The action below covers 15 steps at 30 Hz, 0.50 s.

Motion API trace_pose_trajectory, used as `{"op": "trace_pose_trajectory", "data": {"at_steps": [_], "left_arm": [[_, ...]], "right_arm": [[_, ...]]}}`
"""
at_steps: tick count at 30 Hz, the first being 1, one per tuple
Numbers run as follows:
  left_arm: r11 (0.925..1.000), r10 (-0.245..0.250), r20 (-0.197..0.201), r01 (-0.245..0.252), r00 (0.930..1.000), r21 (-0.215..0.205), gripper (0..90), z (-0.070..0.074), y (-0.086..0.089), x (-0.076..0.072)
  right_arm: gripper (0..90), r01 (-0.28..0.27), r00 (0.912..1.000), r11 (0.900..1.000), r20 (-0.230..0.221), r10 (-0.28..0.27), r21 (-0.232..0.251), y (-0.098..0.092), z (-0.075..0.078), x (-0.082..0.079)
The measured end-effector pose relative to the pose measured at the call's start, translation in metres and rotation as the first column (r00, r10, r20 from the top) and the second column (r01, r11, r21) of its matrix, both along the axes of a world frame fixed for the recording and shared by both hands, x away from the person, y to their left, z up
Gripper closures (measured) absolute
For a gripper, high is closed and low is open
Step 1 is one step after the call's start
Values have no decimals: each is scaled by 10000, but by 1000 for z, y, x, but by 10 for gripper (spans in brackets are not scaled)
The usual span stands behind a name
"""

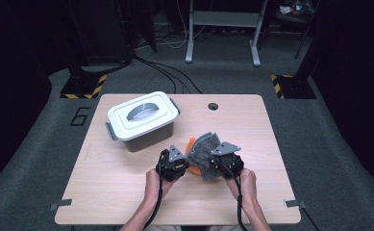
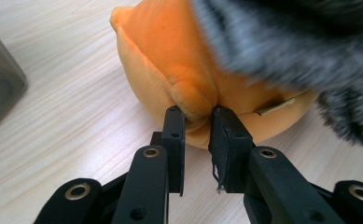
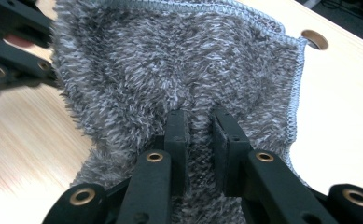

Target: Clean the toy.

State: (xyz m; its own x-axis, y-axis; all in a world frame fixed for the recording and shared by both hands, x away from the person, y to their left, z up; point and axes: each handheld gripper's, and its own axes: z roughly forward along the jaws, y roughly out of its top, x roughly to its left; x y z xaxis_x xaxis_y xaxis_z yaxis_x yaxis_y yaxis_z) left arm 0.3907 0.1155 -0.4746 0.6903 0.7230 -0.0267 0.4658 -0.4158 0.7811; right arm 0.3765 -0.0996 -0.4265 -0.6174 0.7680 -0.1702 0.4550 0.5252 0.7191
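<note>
Left gripper [image 2: 198, 114] clamped on orange plush [image 2: 170, 60], right gripper [image 3: 198, 116] clamped on grey fuzzy cloth [image 3: 170, 70]; both items at table [image 1: 127, 192] centre-right, cloth draped over plush

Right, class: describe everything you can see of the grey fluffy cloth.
The grey fluffy cloth looks like shaggy, speckled grey pile with a pale stitched hem along its edges. It stands lifted and draped over an orange plush item on the table. The right gripper pinches a fold of it between its fingers.
</note>
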Motion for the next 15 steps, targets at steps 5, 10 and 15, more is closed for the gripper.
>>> {"op": "trace_pose_trajectory", "data": {"at_steps": [5, 10, 15], "left_arm": [[9999, -17, -60, 18, 10000, 170, 760, -2, 1, 1], [9998, 38, -168, -34, 9999, 219, 756, -8, 2, 1], [9999, 115, 111, -116, 9999, 97, 735, -1, 5, -2]], "right_arm": [[772, 413, 9991, 9990, -98, -411, 166, -19, -7, -1], [772, 894, 9958, 9948, -224, -884, 487, -36, -13, 1], [773, 723, 9973, 9965, -159, -716, 421, -34, -13, 0]]}}
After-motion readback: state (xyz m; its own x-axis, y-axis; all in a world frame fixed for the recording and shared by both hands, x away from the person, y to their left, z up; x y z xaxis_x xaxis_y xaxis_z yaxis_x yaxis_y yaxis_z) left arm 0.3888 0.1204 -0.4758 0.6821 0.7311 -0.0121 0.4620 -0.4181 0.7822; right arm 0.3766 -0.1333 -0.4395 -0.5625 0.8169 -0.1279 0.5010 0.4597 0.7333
